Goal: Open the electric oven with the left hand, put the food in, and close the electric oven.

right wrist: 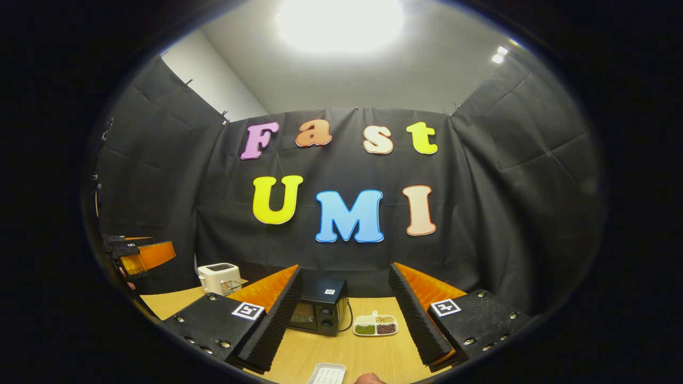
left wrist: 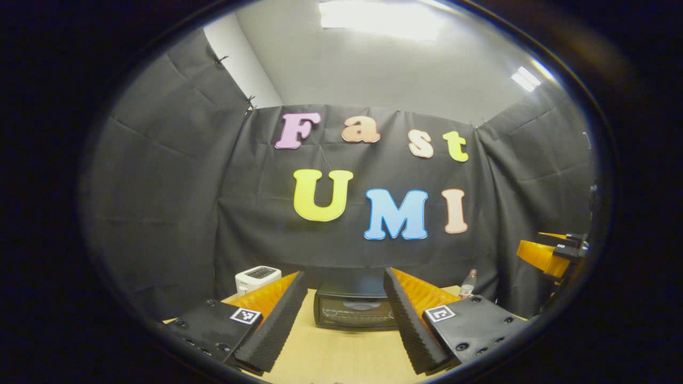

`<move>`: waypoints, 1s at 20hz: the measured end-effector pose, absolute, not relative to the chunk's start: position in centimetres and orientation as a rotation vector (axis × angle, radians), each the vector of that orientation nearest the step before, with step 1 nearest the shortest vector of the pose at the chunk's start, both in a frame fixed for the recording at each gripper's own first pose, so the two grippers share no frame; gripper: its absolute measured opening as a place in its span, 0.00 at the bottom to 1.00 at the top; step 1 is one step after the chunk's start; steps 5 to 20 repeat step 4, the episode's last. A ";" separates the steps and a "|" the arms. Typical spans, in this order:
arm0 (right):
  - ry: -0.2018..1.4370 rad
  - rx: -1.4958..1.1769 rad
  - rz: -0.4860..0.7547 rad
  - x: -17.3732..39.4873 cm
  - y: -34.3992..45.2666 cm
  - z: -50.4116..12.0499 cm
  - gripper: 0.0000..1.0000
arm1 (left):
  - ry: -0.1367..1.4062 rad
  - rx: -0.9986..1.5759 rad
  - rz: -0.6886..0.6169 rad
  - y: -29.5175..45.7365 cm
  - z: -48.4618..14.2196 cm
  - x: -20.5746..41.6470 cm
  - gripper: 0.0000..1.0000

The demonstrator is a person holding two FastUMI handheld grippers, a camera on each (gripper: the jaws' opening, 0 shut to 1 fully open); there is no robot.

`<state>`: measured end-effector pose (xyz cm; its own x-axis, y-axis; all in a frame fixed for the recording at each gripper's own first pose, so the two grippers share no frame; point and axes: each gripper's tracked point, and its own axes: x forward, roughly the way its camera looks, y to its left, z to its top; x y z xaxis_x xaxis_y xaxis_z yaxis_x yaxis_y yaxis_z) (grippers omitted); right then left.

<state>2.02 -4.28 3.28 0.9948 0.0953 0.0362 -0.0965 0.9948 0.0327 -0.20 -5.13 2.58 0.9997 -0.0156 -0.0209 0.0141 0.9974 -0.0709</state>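
Both grippers hang above the wooden table (right wrist: 373, 357) with fingers spread wide and nothing between them. Seen in the left gripper view, the left gripper (left wrist: 345, 320) faces the black oven (left wrist: 352, 309), whose door is closed. In the right gripper view, the right gripper (right wrist: 346, 322) looks past the oven (right wrist: 319, 310) to a divided dish of food (right wrist: 375, 326) just beside it. A white toaster (right wrist: 219, 277) stands farther left, and a white tray (right wrist: 326, 374) lies at the near edge.
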 end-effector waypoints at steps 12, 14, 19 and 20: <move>-0.019 0.054 0.086 1.7 -3.9 2.8 0.98 | 0.015 -0.070 -0.027 -5.2 2.5 -0.1 0.95; -0.019 0.054 0.086 1.7 -3.9 2.8 0.98 | 0.015 -0.070 -0.027 -5.2 2.5 -0.1 0.95; -0.019 0.054 0.086 1.7 -3.9 2.8 0.98 | 0.015 -0.070 -0.027 -5.2 2.5 -0.1 0.95; -0.019 0.054 0.086 1.7 -3.9 2.8 0.98 | 0.015 -0.070 -0.027 -5.2 2.5 -0.1 0.95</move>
